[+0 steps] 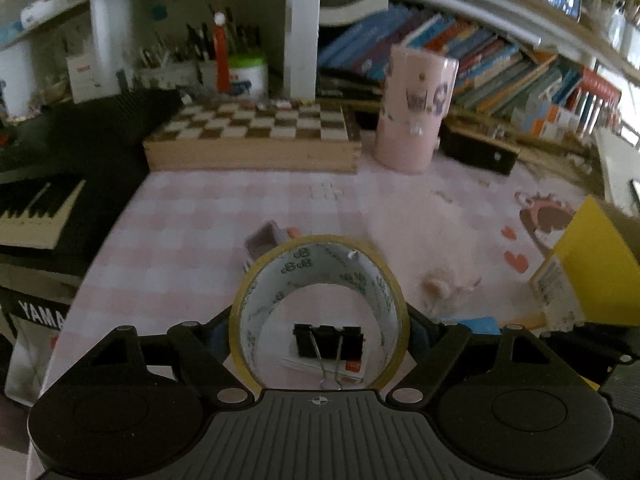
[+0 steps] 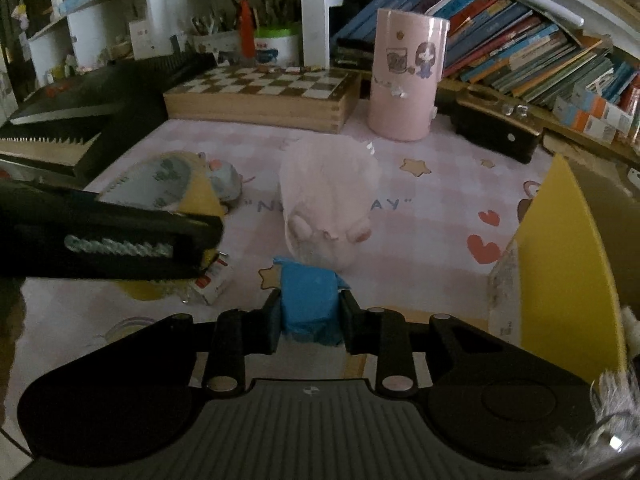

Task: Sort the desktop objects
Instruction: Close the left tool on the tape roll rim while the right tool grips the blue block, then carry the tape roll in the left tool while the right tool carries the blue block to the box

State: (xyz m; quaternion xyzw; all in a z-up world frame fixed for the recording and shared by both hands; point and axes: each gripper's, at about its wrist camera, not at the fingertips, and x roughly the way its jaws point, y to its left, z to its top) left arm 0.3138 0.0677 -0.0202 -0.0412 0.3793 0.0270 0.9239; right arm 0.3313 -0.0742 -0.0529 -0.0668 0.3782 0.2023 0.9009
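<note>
My left gripper (image 1: 320,330) is shut on a roll of clear yellowish tape (image 1: 320,264), which stands upright between its pads, lifted a little off the pink checked mat (image 1: 224,216). Through the roll's hole a black binder clip (image 1: 328,346) shows, lying on a small paper below. My right gripper (image 2: 310,312) is shut on a small blue block (image 2: 310,300) just above the mat. In the right wrist view the tape roll (image 2: 160,180) shows at the left, with one of the left gripper's fingers (image 2: 120,236) in front of it.
A pink cylinder holder (image 2: 404,76) and a wooden chessboard box (image 2: 260,96) stand at the back. A translucent pink cup (image 2: 328,200) sits mid-mat and a small grey plush (image 2: 226,178) lies behind the tape. A yellow box (image 2: 568,272) is at the right, a keyboard (image 1: 36,208) at the left.
</note>
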